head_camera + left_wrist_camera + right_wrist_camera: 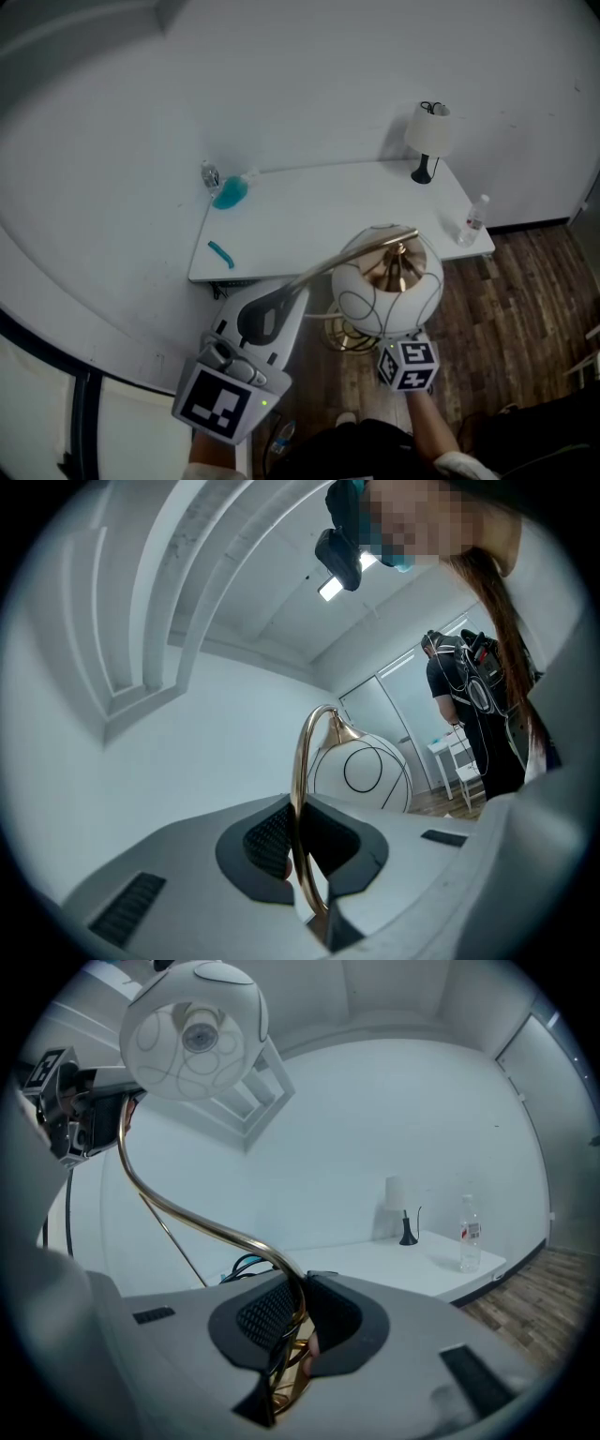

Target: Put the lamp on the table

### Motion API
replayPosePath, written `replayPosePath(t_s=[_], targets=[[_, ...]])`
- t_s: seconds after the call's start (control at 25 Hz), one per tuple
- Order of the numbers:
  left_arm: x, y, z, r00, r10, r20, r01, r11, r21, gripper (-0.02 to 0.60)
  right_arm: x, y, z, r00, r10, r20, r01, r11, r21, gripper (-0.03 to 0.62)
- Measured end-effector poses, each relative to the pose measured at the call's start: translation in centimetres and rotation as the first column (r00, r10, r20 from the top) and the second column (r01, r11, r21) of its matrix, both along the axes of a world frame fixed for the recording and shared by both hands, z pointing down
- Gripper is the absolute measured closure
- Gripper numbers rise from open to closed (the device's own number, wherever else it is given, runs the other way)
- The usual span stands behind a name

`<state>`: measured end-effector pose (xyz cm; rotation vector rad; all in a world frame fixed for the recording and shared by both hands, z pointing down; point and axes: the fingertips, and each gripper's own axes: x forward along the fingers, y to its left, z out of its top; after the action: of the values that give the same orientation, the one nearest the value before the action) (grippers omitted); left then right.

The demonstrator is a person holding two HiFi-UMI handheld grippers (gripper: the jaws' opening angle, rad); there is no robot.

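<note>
The lamp has a white globe shade (386, 281) with thin black loops and a curved gold stem (347, 258). It hangs in the air in front of the white table (309, 225), above the floor. My left gripper (302, 846) is shut on the gold stem (302, 761), and the globe (361, 771) shows just beyond it. My right gripper (298, 1321) is shut on the lower gold stem (187, 1213), with the globe (195, 1030) high above. In the head view the right gripper's jaws are hidden under the globe and only its marker cube (408, 364) shows.
A small white-shaded lamp (427, 136) stands at the table's back right, a water bottle (474, 217) near its right edge. A teal spray bottle (230, 192) and a small teal item (220, 253) lie at the left. Wood floor (506, 309) spreads to the right. A person (478, 705) stands behind.
</note>
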<state>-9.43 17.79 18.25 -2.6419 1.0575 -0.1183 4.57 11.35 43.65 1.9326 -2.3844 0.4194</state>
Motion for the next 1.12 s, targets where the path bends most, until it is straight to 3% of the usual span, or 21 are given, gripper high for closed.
replayPosePath(t_s=[0.96, 1.12], targets=[[0.4, -1.4, 1.2, 1.0, 0.004, -0.002, -0.004, 0.999, 0.04, 0.571, 0.2, -2.6, 0.9, 1.0, -0.016, 0.006, 0.016, 0.999, 0.031, 0.556], [0.7, -4.7, 1.1, 1.0, -0.003, -0.005, 0.003, 1.0, 0.028, 0.572, 0.4, -5.9, 1.0, 1.0, -0.021, 0.007, 0.021, 1.0, 0.02, 0.556]])
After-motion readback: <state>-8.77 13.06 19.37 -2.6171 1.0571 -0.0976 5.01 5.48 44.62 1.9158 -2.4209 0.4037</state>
